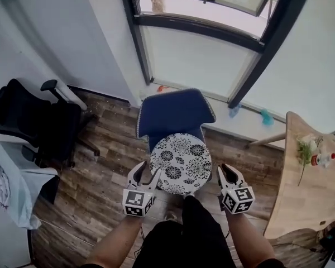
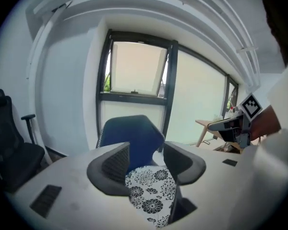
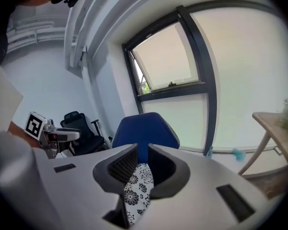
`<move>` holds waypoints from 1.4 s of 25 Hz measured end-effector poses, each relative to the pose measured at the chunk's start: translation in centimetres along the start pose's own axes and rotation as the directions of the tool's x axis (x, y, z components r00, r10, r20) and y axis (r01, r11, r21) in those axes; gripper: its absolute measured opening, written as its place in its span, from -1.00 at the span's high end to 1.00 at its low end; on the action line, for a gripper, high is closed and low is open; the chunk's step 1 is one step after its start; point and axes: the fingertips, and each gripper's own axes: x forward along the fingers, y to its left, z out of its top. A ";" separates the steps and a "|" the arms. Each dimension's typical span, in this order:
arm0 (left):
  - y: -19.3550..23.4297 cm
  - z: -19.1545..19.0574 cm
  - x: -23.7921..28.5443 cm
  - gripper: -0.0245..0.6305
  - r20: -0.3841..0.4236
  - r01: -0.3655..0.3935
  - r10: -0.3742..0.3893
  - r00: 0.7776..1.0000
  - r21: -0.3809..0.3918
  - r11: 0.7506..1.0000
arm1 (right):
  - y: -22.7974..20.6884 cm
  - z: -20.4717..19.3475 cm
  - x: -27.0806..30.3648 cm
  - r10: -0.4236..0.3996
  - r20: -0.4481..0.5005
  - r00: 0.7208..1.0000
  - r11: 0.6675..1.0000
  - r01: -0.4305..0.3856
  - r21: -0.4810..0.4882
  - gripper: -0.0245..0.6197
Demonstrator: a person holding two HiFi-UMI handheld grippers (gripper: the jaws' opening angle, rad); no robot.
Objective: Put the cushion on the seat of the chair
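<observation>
Round black-and-white floral cushion (image 1: 180,162) lies on blue upholstered chair (image 1: 176,111) seat. Left gripper (image 1: 146,173) and right gripper (image 1: 229,172) fingers released, empty, beside the cushion. Recommend lifting clear without snagging it.

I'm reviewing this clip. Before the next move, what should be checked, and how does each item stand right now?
1. Floral cushion lies on the blue chair, in front of its backrest: ok.
2. Cushion centred on the seat: cannot tell, as the seat is hidden beneath it.
3. Left gripper has its jaws wide apart with nothing clamped: ok.
4. Right gripper has only a narrow gap between its jaws and nothing gripped: ok.
5. Right gripper stands apart from the cushion's rim: ok. The left gripper overlaps the rim in the head view, so contact: cannot tell.
6. Wooden table stands clear of the chair: ok.
</observation>
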 end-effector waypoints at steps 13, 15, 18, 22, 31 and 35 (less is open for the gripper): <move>0.6 8.2 -8.0 0.91 0.156 -0.071 0.063 0.986 0.042 0.997 | 5.0 8.3 -3.9 0.112 0.117 0.987 0.989 -0.099 -0.108 0.84; 0.6 9.3 -8.6 0.91 0.186 -0.070 0.059 0.981 0.050 0.996 | 5.9 9.3 -4.4 0.136 0.126 0.983 0.986 -0.121 -0.118 0.85; 1.0 10.6 -8.3 0.91 0.213 -0.068 0.058 0.975 0.038 0.997 | 6.4 10.2 -4.7 0.151 0.127 0.980 0.981 -0.133 -0.140 0.85; 1.8 12.2 -8.3 0.91 0.230 -0.061 0.057 0.972 0.010 0.998 | 6.4 10.5 -4.2 0.146 0.135 0.980 0.983 -0.128 -0.131 0.85; 1.6 13.4 -7.6 0.91 0.235 -0.021 0.017 0.972 0.016 1.000 | 5.7 12.6 -4.0 0.105 0.193 0.976 0.989 -0.081 -0.125 0.85; 1.4 13.9 -7.4 0.91 0.230 -0.013 0.006 0.973 0.032 0.999 | 5.7 13.4 -4.1 0.110 0.208 0.972 0.988 -0.085 -0.125 0.85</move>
